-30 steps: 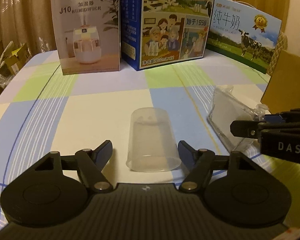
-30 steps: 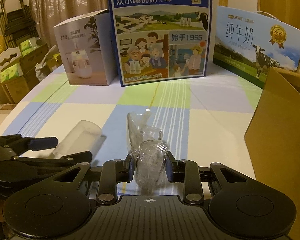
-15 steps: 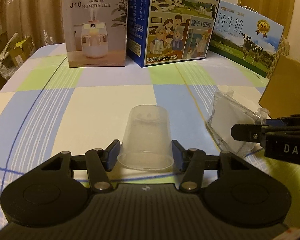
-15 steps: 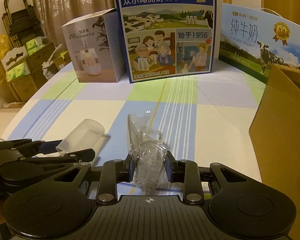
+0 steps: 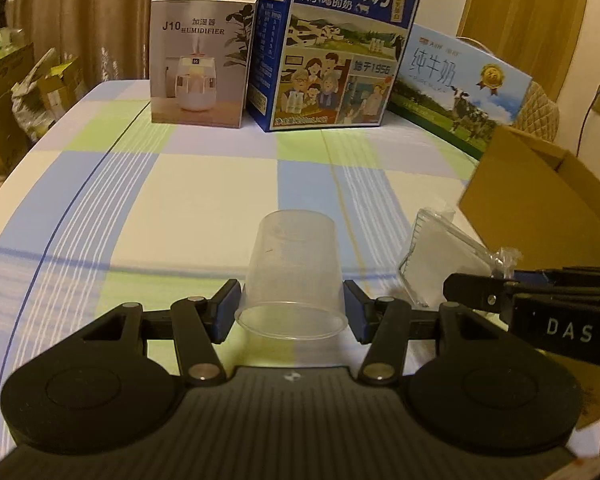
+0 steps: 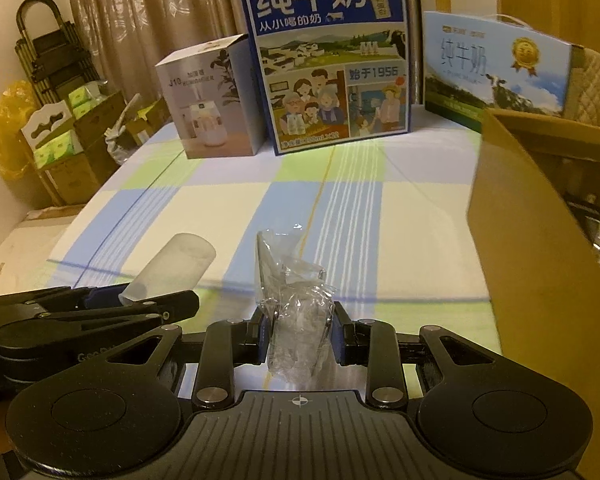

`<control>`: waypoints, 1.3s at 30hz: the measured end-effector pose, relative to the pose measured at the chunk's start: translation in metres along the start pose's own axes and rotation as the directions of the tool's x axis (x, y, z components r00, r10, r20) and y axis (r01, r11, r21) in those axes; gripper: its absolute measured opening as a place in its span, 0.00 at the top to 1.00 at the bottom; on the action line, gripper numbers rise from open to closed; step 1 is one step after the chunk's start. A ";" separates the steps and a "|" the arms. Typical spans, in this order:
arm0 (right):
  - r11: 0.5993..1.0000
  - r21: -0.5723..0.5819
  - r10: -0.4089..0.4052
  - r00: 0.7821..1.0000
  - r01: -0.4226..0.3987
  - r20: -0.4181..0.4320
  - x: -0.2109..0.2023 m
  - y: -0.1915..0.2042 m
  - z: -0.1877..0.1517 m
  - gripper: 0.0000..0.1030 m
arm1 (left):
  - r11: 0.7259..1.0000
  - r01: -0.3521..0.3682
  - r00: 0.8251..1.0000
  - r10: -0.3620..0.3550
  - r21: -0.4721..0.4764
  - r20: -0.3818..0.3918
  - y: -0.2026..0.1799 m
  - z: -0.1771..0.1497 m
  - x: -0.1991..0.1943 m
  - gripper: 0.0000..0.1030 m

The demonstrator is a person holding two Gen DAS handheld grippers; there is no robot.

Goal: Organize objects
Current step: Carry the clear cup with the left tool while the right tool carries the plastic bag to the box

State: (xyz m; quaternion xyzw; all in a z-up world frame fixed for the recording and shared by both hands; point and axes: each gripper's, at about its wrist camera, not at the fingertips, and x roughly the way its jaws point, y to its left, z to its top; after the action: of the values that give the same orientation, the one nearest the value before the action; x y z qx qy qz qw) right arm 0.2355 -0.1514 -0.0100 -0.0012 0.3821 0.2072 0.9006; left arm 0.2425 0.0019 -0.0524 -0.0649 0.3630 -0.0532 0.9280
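- The left gripper (image 5: 292, 312) is clamped on a clear plastic cup (image 5: 291, 272). Its blue pads press both sides of the wall just above the rim. The cup is held off the table.
- The cup lies along the gripper's fingers. Its open mouth faces back toward the camera and its closed base points away and slightly up. Its long axis therefore runs forward, toward the far boxes.
- The right gripper (image 6: 300, 334) is closed narrowly on a crumpled clear plastic bag (image 6: 296, 308). The bag's bunched part sits between the pads. A looser flap sticks up and forward past the fingertips, so its long axis also runs roughly forward.
- In the left wrist view the bag (image 5: 440, 264) hangs just to the right of the cup. The two grippers are side by side and near each other, but not touching.
- The open cardboard box (image 6: 540, 248) stands on the right. It is just beside the right gripper and farther from the left one. If the box is the target, the right hand is the nearer one and needs a short swing to the right; I judge the cup would have to cross behind the bag.
- The checked tablecloth (image 5: 180, 200) lies bare between the grippers and the back row.
- At the back stand a humidifier box (image 5: 200, 64), a tall blue milk carton (image 5: 332, 52) and a flat milk case (image 5: 460, 92).
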 end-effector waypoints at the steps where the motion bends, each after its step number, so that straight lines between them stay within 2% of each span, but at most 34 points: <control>1: 1.000 0.003 -0.001 1.000 0.001 -0.001 -0.007 0.000 -0.004 0.74 | 1.000 0.002 1.000 -0.002 -0.005 -0.004 -0.003 -0.004 -0.007 0.52; 10: 0.999 0.048 0.004 1.000 -0.004 0.003 -0.079 0.000 -0.033 0.74 | 1.000 0.016 0.999 -0.017 -0.024 -0.041 -0.038 -0.034 -0.068 0.52; 19: 0.997 0.073 0.005 0.998 -0.009 0.067 -0.158 0.000 -0.051 0.74 | 0.998 0.020 1.000 -0.020 -0.054 -0.011 -0.068 -0.046 -0.136 0.52; 25: 0.997 0.075 0.009 0.995 -0.017 0.102 -0.194 0.002 -0.059 0.74 | 0.999 0.028 1.000 -0.027 -0.043 0.015 -0.086 -0.053 -0.174 0.52; 39: 0.996 0.088 -0.015 0.989 0.003 0.145 -0.247 -0.014 -0.076 0.74 | 0.999 0.045 0.998 -0.045 -0.001 0.036 -0.117 -0.062 -0.209 0.52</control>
State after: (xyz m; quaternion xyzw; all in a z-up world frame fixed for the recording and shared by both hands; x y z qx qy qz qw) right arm 0.0346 -0.2684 0.1045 0.0519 0.3241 0.1856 0.9262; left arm 0.0417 -0.0879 0.0605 -0.0750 0.3445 -0.0723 0.9330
